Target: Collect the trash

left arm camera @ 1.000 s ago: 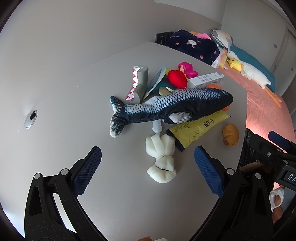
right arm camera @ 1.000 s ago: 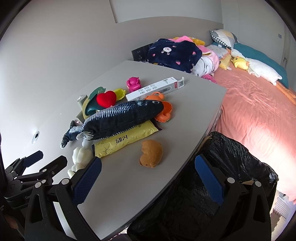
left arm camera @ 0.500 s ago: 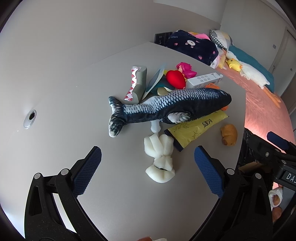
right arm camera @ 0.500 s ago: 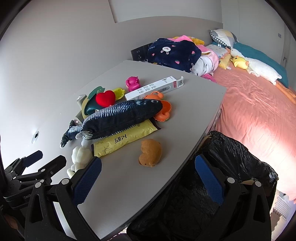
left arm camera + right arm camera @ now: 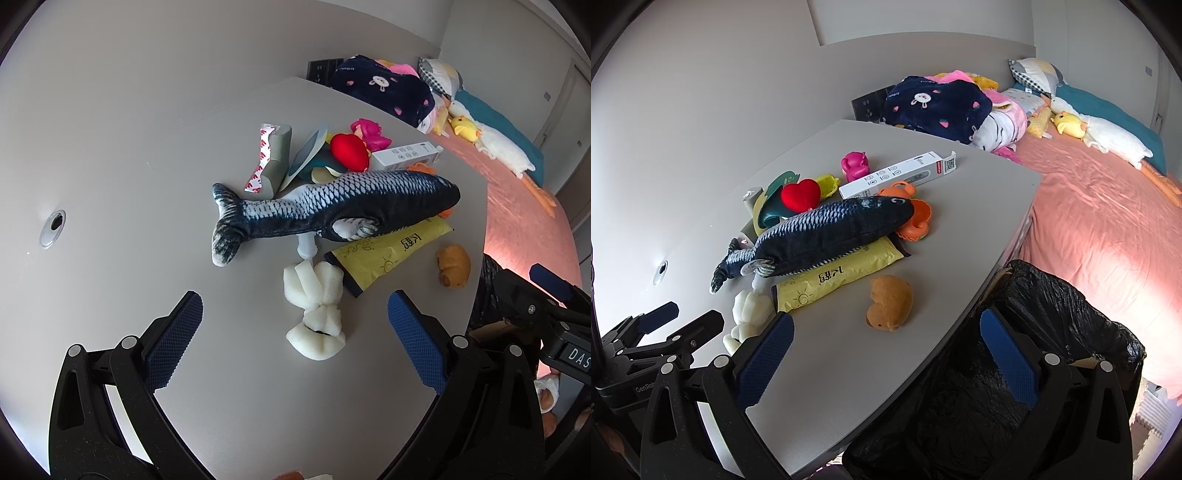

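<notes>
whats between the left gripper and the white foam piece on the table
Nothing: in the left wrist view only bare grey table separates the open left gripper from the white foam piece, which sits just ahead, between the line of its fingers.

Bare table (image 5: 110,177) is seen on the near and left side of the clutter, and the white foam piece (image 5: 314,306) lies open toward it, with the yellow packet (image 5: 388,254) just beside it. The middle is blocked by the plush fish (image 5: 332,210), which lies across the packet and in front of the smaller toys. At the table's right edge the black trash bag (image 5: 1034,354) is held open, with the brown toy (image 5: 890,302) near it.
</notes>
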